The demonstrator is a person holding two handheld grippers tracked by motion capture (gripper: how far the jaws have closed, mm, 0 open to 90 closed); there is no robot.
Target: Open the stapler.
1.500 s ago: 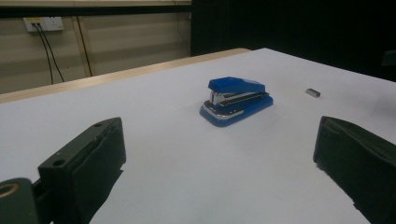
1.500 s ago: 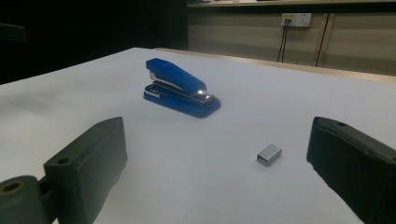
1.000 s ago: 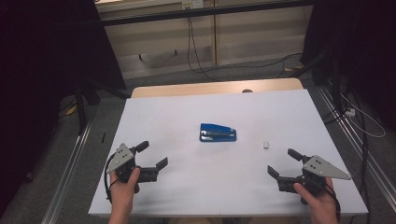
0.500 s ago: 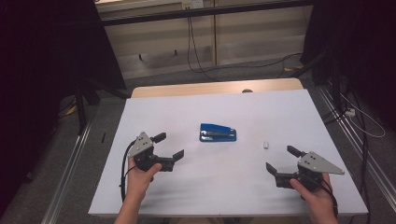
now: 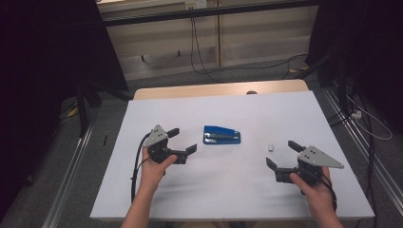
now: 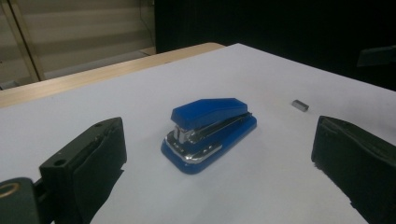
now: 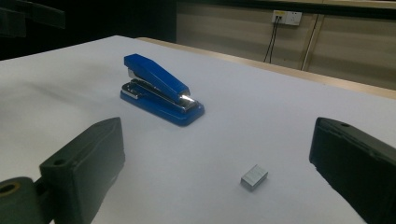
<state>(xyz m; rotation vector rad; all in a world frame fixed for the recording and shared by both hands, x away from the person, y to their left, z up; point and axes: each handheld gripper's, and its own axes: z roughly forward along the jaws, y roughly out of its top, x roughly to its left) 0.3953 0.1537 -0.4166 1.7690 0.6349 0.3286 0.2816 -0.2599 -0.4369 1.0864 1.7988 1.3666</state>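
Stapler lies flat on the tabletop, long axis pointing straight at the left hand-held gripper, just ahead of its wide-open, empty jaws. Staple block sits just ahead of the right hand-held gripper, also wide open and empty. Left is nearer the stapler.

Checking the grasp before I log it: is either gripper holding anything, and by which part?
Nothing is held. The left gripper and right gripper are both open, apart from the blue stapler.
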